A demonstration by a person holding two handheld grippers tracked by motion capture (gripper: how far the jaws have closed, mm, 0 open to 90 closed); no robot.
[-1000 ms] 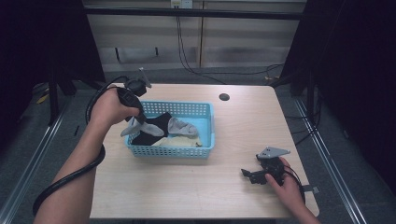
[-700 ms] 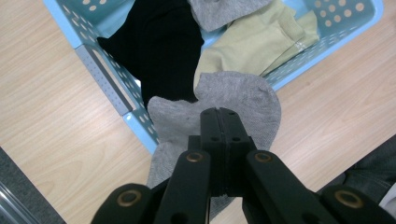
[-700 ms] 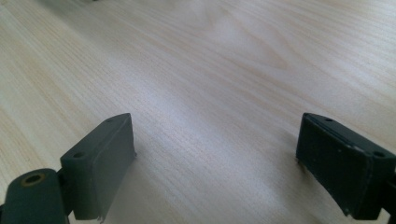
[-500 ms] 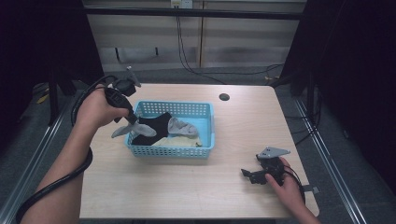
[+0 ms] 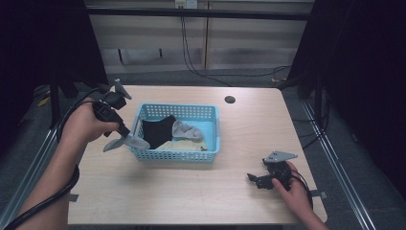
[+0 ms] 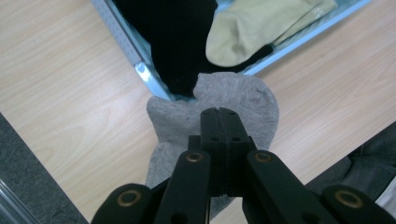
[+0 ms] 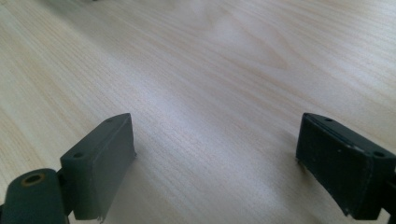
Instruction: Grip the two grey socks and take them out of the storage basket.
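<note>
A person at a wooden table (image 5: pixel 191 191) holds a grey sock (image 5: pixel 125 143) in the left gripper (image 5: pixel 123 135), its jaws clamped together on the fabric. Seen from above, the sock hangs in the air at the basket's (image 5: pixel 177 155) near left corner, over its outer rim and the tabletop beside it. The left gripper view looks down past the closed jaws at the sock (image 6: pixel 219 100), which drapes on both sides of them, with the blue basket corner (image 6: pixel 144 74) just beyond. Inside the basket lie a black sock (image 5: pixel 155 130), a second grey sock (image 5: pixel 187 129) and a beige sock (image 5: pixel 184 145); the beige sock (image 6: pixel 252 32) rests against the black one (image 6: pixel 182 42). The right gripper (image 5: pixel 256 180) sits low on the table near its front right edge, well apart from the basket, held in the person's right hand (image 5: pixel 294 189). Its jaws stand wide apart with bare wood between them in the right gripper view.
</note>
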